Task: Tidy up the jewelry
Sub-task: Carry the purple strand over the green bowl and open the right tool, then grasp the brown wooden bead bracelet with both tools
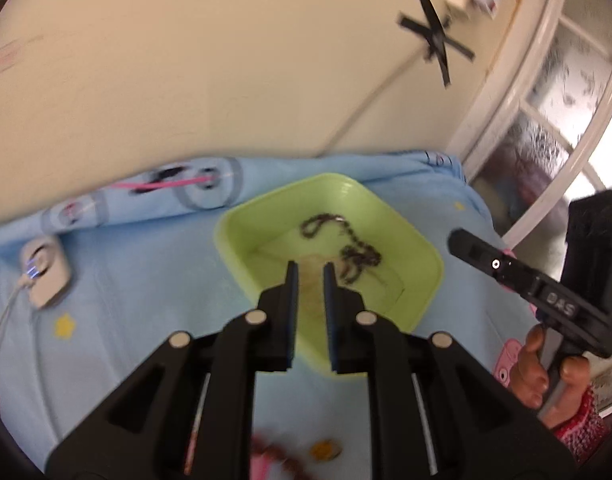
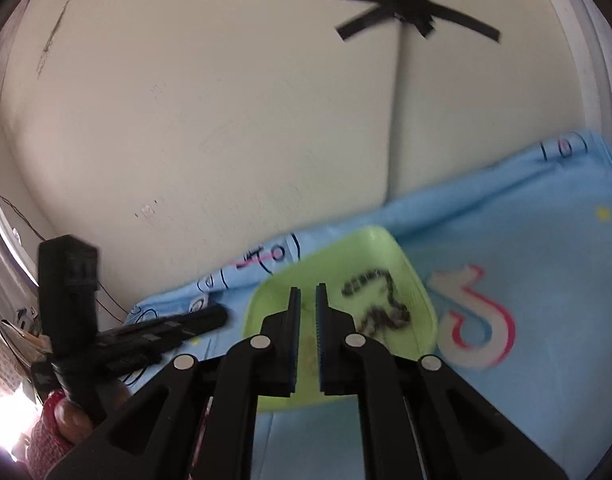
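Observation:
A light green tray (image 1: 421, 264) lies on a blue patterned cloth (image 1: 146, 280), with a dark chain necklace (image 1: 345, 248) coiled inside it. My left gripper (image 1: 309, 270) hovers over the tray's near left side, fingers nearly together with nothing between them. In the right wrist view the same tray (image 2: 369, 236) and chain (image 2: 381, 304) sit just ahead of my right gripper (image 2: 307, 290), which is shut and empty. Each gripper shows in the other's view: the right gripper (image 1: 459, 238) at the tray's right, the left gripper (image 2: 216, 316) at its left.
A white charger with a cable (image 1: 46, 276) lies on the cloth at the left. A small gold piece (image 1: 325, 450) and blurred pink beads (image 1: 274, 452) lie near the front edge. A cream wall with black tape crosses (image 2: 409, 4) backs the cloth; a window frame (image 1: 545, 128) stands at the right.

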{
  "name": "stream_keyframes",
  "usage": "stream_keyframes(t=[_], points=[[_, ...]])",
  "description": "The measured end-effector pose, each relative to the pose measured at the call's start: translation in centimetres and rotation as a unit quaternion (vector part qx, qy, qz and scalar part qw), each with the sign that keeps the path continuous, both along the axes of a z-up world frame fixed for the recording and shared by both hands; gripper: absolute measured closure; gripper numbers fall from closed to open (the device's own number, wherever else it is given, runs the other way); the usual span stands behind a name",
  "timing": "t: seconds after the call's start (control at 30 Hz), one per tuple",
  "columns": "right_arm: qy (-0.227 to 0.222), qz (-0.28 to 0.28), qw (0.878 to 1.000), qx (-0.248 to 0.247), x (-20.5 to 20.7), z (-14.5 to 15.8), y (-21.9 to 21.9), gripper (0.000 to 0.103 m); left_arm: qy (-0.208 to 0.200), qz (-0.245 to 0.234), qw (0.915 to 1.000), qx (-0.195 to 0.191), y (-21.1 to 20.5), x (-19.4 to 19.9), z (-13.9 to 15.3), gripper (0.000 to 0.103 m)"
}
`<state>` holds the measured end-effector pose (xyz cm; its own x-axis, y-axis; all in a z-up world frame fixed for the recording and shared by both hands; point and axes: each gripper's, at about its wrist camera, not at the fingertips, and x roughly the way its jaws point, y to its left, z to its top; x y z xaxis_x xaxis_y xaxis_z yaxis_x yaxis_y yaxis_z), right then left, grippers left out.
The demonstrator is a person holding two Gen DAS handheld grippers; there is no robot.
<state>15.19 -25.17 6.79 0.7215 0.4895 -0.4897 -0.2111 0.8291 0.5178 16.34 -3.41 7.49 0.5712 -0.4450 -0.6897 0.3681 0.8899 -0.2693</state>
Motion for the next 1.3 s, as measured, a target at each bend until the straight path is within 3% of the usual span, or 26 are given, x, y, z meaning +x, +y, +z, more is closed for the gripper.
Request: stream_keyframes(t=[0.07, 0.17, 0.2, 0.23, 0.3, 0.4, 0.47, 0.53, 0.6, 0.67, 0.77, 0.83, 0.9, 0.93, 1.0, 1.03, 1.2, 1.3], points=[[-0.010, 0.003, 1.000, -0.002, -1.7, 0.2, 0.2, 0.103, -0.018, 0.027, 0.9995, -0.001, 3.8, -2.5, 0.5, 0.092], [-0.031, 0.017, 0.999, -0.004, -4.9, 0.1, 1.4, 0.103, -0.038, 0.078, 0.9955, 0.038, 8.6, -6.6, 0.2, 0.091], [-0.031, 0.020, 0.999, -0.003, -6.0, -0.3, 1.9, 0.092, -0.037, 0.087, 0.9944, 0.046, 9.7, -7.5, -0.1, 0.090], [-0.027, 0.022, 0.999, 0.002, -7.2, -1.1, 2.7, 0.071, -0.032, 0.098, 0.9932, 0.055, 10.8, -8.7, -0.6, 0.089], [-0.009, 0.042, 0.999, 0.002, -7.9, -2.4, 4.2, 0.066, -0.007, 0.116, 0.9910, 0.067, 12.8, -11.2, -2.4, 0.087], [0.034, 0.083, 0.995, -0.034, -8.1, -4.5, 7.5, 0.071, 0.017, 0.107, 0.9916, 0.071, 13.4, -13.1, -4.0, 0.087], [0.058, 0.110, 0.991, -0.049, -8.0, -5.5, 9.7, 0.090, 0.030, 0.087, 0.9938, 0.062, 12.6, -13.6, -4.8, 0.087], [0.061, 0.127, 0.989, -0.053, -8.2, -5.5, 11.1, 0.098, 0.038, 0.067, 0.9956, 0.055, 11.6, -13.8, -5.2, 0.084], [0.056, 0.141, 0.986, -0.075, -8.4, -5.2, 12.8, 0.101, 0.037, 0.054, 0.9963, 0.055, 10.6, -13.5, -5.6, 0.061], [0.057, 0.148, 0.983, -0.095, -7.8, -5.1, 14.1, 0.101, 0.030, 0.049, 0.9961, 0.066, 9.6, -13.0, -5.8, 0.055], [0.062, 0.148, 0.979, -0.130, -7.0, -5.3, 15.3, 0.101, 0.045, 0.044, 0.9953, 0.073, 8.7, -12.0, -7.0, 0.055], [0.076, 0.154, 0.974, -0.148, -6.1, -6.1, 16.1, 0.101, 0.054, 0.045, 0.9950, 0.072, 8.6, -11.9, -7.6, 0.056], [0.084, 0.160, 0.973, -0.146, -5.7, -7.0, 16.3, 0.101, 0.059, 0.039, 0.9955, 0.062, 8.6, -12.1, -8.3, 0.079], [0.082, 0.161, 0.973, -0.144, -5.7, -7.0, 16.2, 0.103, 0.059, 0.038, 0.9960, 0.055, 8.8, -12.3, -8.5, 0.079], [0.091, 0.177, 0.974, -0.113, -5.9, -7.1, 15.8, 0.103, 0.051, 0.042, 0.9962, 0.057, 8.8, -12.7, -8.3, 0.081], [0.091, 0.180, 0.976, -0.086, -6.5, -6.9, 15.2, 0.103, 0.048, 0.044, 0.9962, 0.057, 8.8, -13.0, -8.1, 0.088], [0.050, 0.160, 0.984, -0.055, -10.5, -4.5, 12.3, 0.103, 0.023, 0.025, 0.9993, 0.013, 8.0, -15.3, -5.2, 0.088], [0.035, 0.137, 0.988, -0.065, -12.8, -3.3, 10.0, 0.103, 0.015, -0.018, 0.9997, 0.000, 5.3, -16.6, -4.2, 0.088]])
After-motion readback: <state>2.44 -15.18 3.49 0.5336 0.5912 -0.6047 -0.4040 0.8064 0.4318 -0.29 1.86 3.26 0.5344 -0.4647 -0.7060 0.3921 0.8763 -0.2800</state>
